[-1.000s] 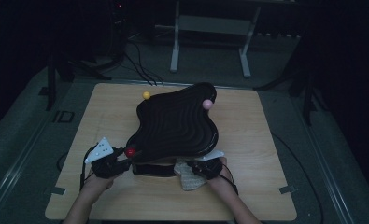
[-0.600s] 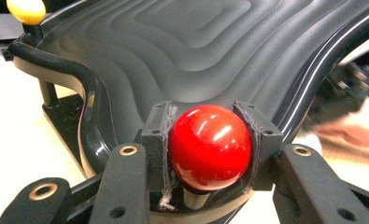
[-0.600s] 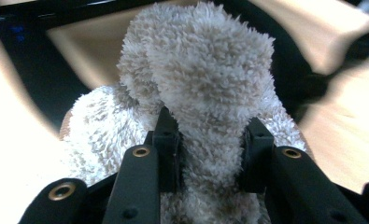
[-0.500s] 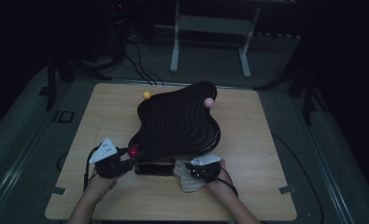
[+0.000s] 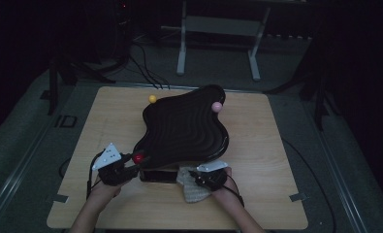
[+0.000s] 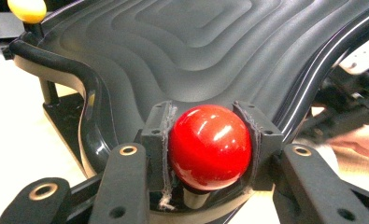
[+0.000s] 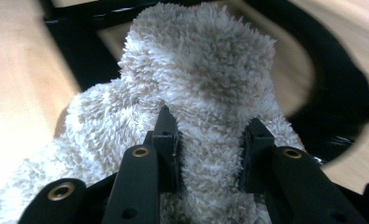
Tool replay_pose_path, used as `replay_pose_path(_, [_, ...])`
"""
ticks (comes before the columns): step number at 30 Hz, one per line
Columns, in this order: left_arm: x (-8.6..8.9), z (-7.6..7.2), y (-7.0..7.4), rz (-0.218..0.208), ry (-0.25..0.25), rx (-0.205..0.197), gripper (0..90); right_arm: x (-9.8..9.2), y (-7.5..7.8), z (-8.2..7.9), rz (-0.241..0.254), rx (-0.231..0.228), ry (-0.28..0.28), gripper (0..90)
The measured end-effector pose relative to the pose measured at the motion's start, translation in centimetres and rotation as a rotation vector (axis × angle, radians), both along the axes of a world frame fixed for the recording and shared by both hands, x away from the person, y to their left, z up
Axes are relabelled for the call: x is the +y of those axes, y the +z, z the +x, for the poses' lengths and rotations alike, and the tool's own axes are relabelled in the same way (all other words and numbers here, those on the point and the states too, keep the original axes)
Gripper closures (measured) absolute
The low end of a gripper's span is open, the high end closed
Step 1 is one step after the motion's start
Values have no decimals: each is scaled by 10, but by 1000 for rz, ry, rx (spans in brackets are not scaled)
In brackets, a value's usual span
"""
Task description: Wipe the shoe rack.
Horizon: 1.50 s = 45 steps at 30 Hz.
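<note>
A glossy red ball [image 6: 209, 147] stands on a short stem at the near left corner of a black wavy tray [image 5: 186, 128], which sits tilted on a black stand at the middle of the table. A fluffy white cloth [image 7: 196, 116] lies bunched on the table just below the tray's near edge.
</note>
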<state>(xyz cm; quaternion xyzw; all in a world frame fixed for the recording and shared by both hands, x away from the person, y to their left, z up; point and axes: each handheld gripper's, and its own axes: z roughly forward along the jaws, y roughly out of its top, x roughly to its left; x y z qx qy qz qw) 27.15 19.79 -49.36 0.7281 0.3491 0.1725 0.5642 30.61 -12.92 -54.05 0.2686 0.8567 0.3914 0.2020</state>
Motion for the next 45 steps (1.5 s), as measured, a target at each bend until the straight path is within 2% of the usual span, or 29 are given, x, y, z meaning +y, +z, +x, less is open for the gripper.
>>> replay_pose_path(3, [0,1,-1,-7,-5,0,594,-2,-2,3,53,23,-56,663])
replay_pose_path(4, [0,1,0,-5,-7,0,595,2,-3,-1,50,11,-76,664])
replay_pose_path(5, [0,1,0,-4,-7,1,595,7,-4,-6,43,-4,-71,664])
replay_pose_path(7, [0,0,-1,-7,-3,0,595,14,-2,-10,9,-31,-28,663])
replay_pose_path(8, [0,0,0,-4,-2,2,595,15,-1,-10,-5,-21,-25,660])
replay_pose_path(9, [0,0,0,-1,-1,1,595,13,0,-6,-14,-38,-13,657])
replay_pose_path(11, [0,0,0,-3,2,0,595,6,0,2,-6,-58,-52,656])
replay_pose_path(12, [0,0,0,-3,2,0,595,1,0,5,13,-42,-62,657])
replay_pose_path(13, [0,0,0,-1,0,0,595,2,-1,3,49,18,-77,659])
replay_pose_path(14, [0,0,0,1,-3,1,595,4,-2,-1,45,15,-83,659])
replay_pose_path(17, [0,1,0,-3,-5,0,595,15,-2,-11,22,-1,-1,655])
replay_pose_path(18, [0,1,0,1,-5,1,595,19,-1,-13,14,10,13,652])
replay_pose_path(20, [0,0,0,3,-3,2,595,22,1,-11,-15,-13,31,639])
replay_pose_path(23, [0,0,1,3,-3,2,595,21,0,-4,1,-18,-38,635])
replay_pose_path(25, [0,0,1,5,-5,1,595,24,-1,-6,16,-11,-50,644])
replay_pose_path(26, [0,0,0,2,-4,1,595,28,-2,-10,16,-16,-34,646])
replay_pose_path(27, [0,0,0,-1,-4,3,595,34,-3,-14,18,-5,9,646])
replay_pose_path(29, [0,0,1,4,-4,2,595,41,0,-19,-13,-2,50,645])
replay_pose_path(30, [0,0,1,4,-2,3,595,41,1,-17,-27,-7,52,641])
replay_pose_path(32, [0,0,0,0,0,3,595,39,2,-13,-23,-6,56,639])
replay_pose_path(33, [0,0,0,-1,-1,4,595,36,3,-9,-10,8,30,637])
replay_pose_path(34, [0,0,0,2,-3,2,595,30,2,-4,4,6,-41,638])
replay_pose_path(36, [0,0,0,1,-4,2,595,31,0,-4,36,31,-59,644])
replay_pose_path(38, [0,0,0,-1,-4,2,595,34,-1,-8,29,14,-55,645])
replay_pose_path(39, [0,0,0,0,-5,2,595,39,-1,-12,20,5,-34,645])
replay_pose_path(40, [0,0,0,1,-4,2,595,51,-1,-19,14,31,59,643])
replay_pose_path(41, [0,0,0,1,-2,2,595,55,0,-21,-16,2,76,641])
replay_pose_path(42, [0,0,0,-1,0,3,595,56,1,-22,-30,2,72,637])
replay_pose_path(45, [0,0,1,4,-4,1,595,52,1,-16,-21,2,58,633])
